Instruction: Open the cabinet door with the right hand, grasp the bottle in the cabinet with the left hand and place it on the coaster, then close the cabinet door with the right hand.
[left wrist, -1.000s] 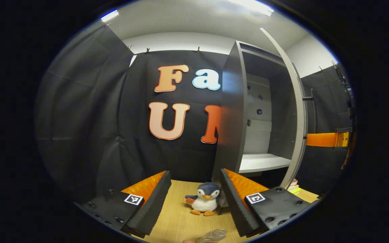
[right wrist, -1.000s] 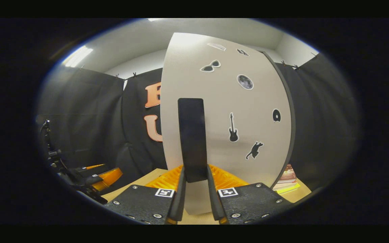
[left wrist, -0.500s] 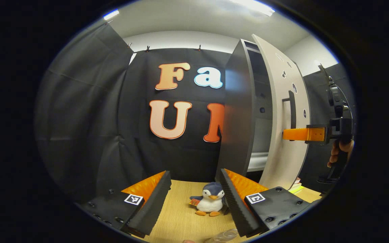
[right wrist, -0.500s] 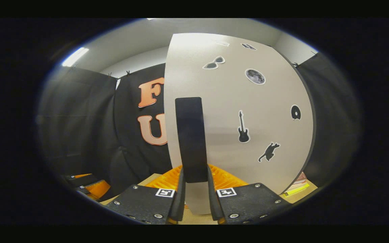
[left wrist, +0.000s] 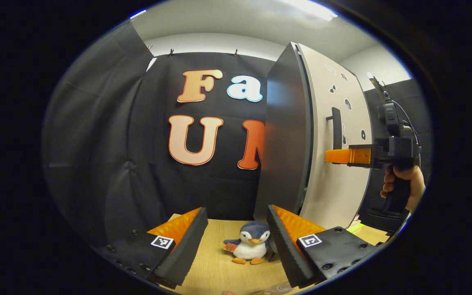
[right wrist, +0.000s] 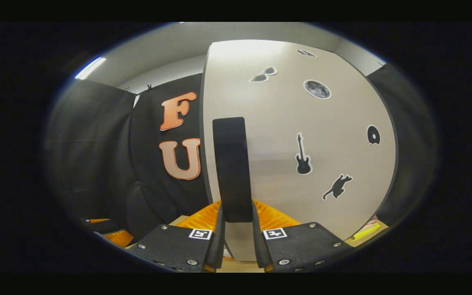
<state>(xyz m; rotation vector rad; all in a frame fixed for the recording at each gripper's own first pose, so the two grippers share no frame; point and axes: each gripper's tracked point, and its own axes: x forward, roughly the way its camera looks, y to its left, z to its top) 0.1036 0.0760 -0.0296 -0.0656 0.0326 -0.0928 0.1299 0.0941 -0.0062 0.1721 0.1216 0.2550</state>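
Observation:
The grey cabinet (left wrist: 285,143) stands right of centre in the left gripper view, and its pale stickered door (left wrist: 334,180) lies almost flat against the front with a thin dark gap left. My right gripper (left wrist: 334,156), held by a hand (left wrist: 404,184), is shut on the black door handle (left wrist: 336,128). In the right gripper view the handle (right wrist: 232,168) runs down between my right gripper's (right wrist: 238,217) fingers, which press on both its sides, with the door (right wrist: 301,114) behind. My left gripper (left wrist: 236,213) is open over the wooden table. A clear bottle top (left wrist: 275,289) peeks in at the bottom edge.
A plush penguin (left wrist: 250,246) sits on the wooden table (left wrist: 215,266) between my left fingers, close to the cabinet's foot. Books (right wrist: 363,230) lie on the table to the cabinet's right. Black cloth walls the booth behind and at both sides.
The door has swung from wide open to nearly closed, hiding the shelf inside. My right gripper went with it, still on the handle. My left gripper barely moved.

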